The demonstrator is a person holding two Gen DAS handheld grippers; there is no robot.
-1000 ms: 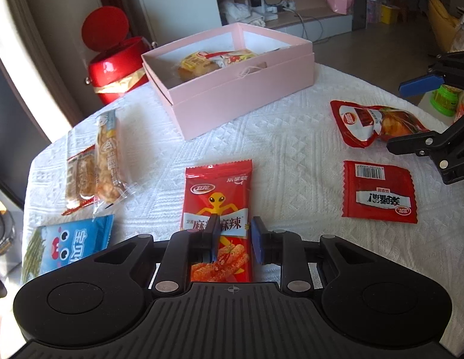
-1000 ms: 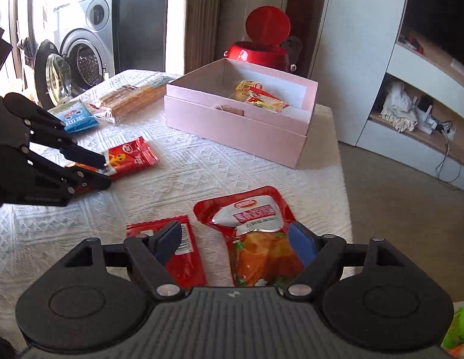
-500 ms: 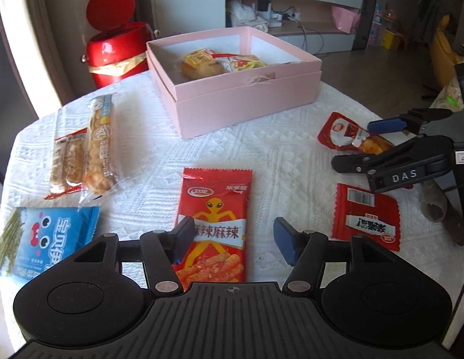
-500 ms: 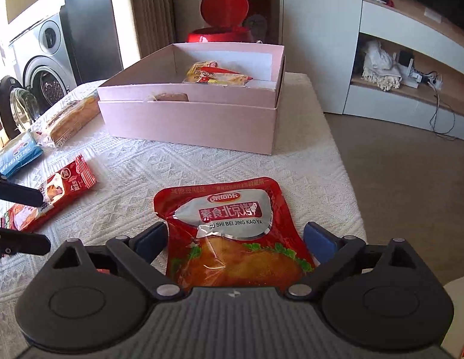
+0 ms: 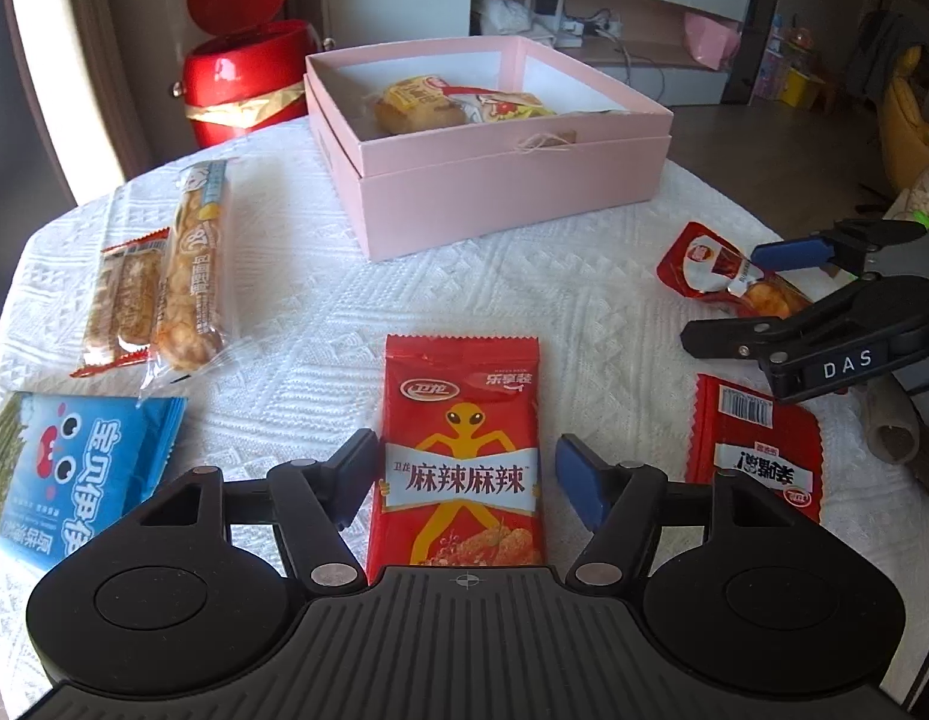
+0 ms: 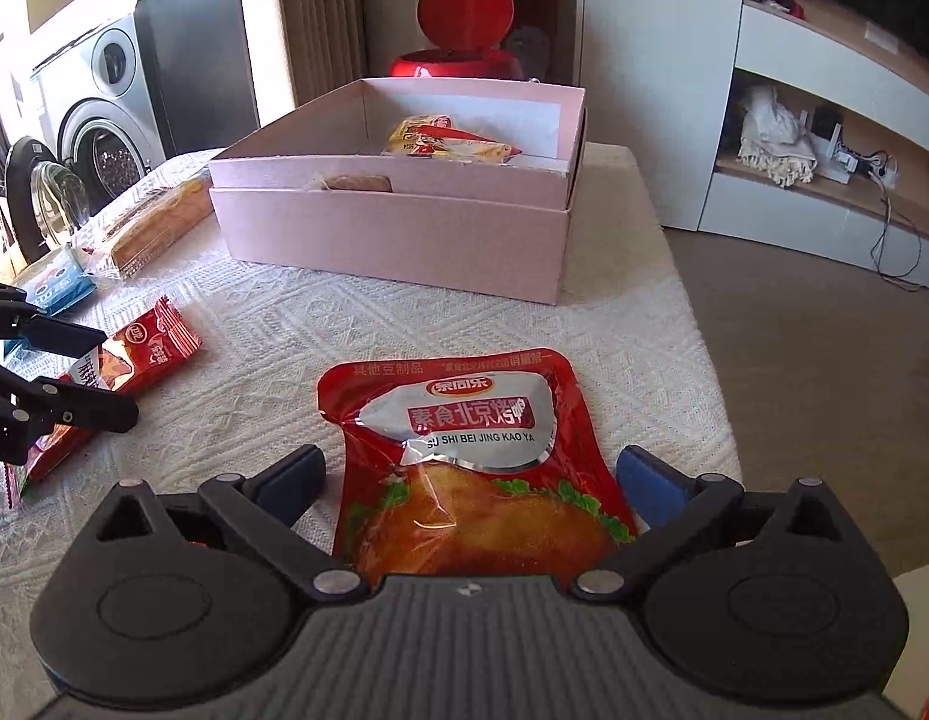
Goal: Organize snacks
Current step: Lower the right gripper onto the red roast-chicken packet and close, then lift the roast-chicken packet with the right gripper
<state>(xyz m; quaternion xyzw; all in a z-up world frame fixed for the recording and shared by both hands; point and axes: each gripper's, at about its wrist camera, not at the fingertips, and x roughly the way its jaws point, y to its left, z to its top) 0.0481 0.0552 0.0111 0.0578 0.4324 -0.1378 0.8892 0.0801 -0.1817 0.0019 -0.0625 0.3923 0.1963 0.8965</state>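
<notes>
My left gripper (image 5: pixel 464 477) is open, its jaws on either side of a red spicy-strip packet with a yellow alien figure (image 5: pixel 461 450) lying flat on the white tablecloth. My right gripper (image 6: pixel 470 480) is open, its jaws on either side of a red and silver roast-duck pouch (image 6: pixel 464 456) lying flat. The open pink box (image 5: pixel 494 180) stands at the back of the table with a few snacks inside; it also shows in the right wrist view (image 6: pixel 398 222). The right gripper (image 5: pixel 818 306) shows at the right edge of the left wrist view, over the pouch (image 5: pixel 716 264).
A small red packet (image 5: pixel 758 450) lies at the right. Two long biscuit packs (image 5: pixel 164 276) and a blue packet (image 5: pixel 74 468) lie at the left. A red bin with its lid up (image 5: pixel 242 72) stands behind the table. The table's right edge (image 6: pixel 698 330) drops to the floor.
My left gripper has opened wide around the alien packet. My right gripper has moved from beside the small red packet to straddle the roast-duck pouch.
</notes>
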